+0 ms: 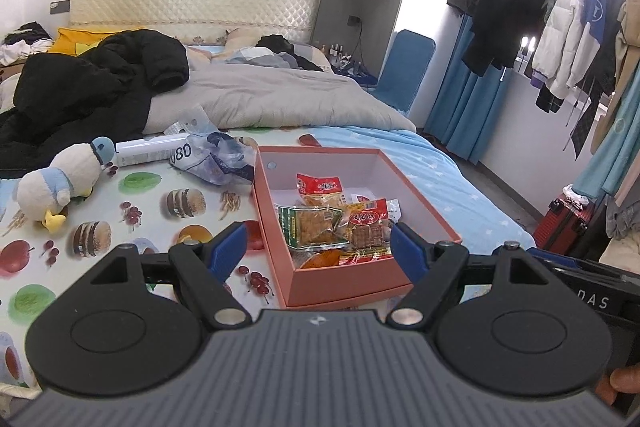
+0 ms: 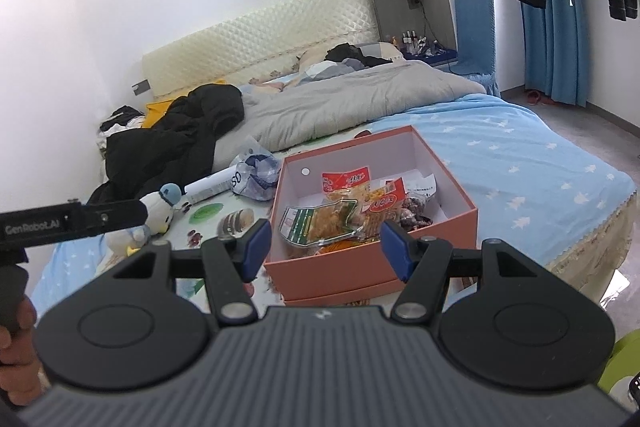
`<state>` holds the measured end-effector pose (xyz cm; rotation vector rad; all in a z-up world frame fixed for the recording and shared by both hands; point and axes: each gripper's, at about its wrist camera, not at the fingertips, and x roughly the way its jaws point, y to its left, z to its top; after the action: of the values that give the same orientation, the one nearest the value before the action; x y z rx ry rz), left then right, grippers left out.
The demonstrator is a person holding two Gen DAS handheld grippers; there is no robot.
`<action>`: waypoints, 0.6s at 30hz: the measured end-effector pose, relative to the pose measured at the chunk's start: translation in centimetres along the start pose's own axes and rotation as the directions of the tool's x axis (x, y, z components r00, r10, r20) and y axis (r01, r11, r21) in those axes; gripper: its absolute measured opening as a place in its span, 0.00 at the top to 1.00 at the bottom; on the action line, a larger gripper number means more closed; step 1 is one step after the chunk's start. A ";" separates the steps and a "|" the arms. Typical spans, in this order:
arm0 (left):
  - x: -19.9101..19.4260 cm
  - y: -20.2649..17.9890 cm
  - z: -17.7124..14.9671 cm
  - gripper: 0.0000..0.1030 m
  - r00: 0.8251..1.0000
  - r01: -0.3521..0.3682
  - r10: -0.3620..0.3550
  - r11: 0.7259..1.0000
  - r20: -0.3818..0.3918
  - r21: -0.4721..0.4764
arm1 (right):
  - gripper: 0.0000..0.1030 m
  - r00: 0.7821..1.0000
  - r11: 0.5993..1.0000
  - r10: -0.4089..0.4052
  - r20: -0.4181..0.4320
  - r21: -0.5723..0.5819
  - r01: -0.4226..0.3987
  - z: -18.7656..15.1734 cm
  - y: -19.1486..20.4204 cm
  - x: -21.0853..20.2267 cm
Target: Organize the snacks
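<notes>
Green-edged snack packet lies flat, long axis across box.

Both wrist views near, angled down, sharing box on bed

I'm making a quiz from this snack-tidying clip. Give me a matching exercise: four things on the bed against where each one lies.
Things:
1. snack packets
2. plush duck
3. black jacket
4. white tube

Places:
A. sprawled over the grey quilt's left side
B. inside the orange box
C. between the duck and the crumpled plastic bag
D. on the fruit-print sheet, left of the box

Pairs: 1-B, 2-D, 3-A, 4-C
</notes>
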<state>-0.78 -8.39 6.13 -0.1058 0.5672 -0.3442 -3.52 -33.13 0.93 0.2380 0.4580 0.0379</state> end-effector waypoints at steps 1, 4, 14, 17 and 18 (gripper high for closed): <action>0.0 0.0 0.1 0.20 1.000 0.001 -0.001 1.000 -0.001 0.001 | 0.38 1.000 1.000 0.004 0.002 -0.004 -0.004 0.0 0.1 0.0; -0.2 -0.2 0.1 0.20 1.000 0.002 -0.002 1.000 -0.002 0.009 | 0.38 1.000 1.000 0.012 0.009 -0.017 -0.011 -0.1 0.4 -0.2; -0.5 -0.4 0.2 0.20 1.000 0.004 -0.004 1.000 -0.003 0.021 | 0.38 1.000 1.000 0.009 0.015 -0.014 -0.008 0.1 0.4 -0.3; -0.5 -0.4 0.3 0.20 1.000 0.003 -0.003 1.000 0.001 0.019 | 0.38 1.000 1.000 0.009 0.020 -0.019 -0.009 0.1 0.5 -0.4; -0.5 -0.4 0.3 0.20 1.000 0.004 -0.004 1.000 0.002 0.017 | 0.38 1.000 1.000 0.009 0.022 -0.021 -0.009 0.2 0.5 -0.4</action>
<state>-1.15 -8.53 6.71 -0.0904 0.5623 -0.3524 -3.79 -32.76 1.33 0.2198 0.4349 0.0486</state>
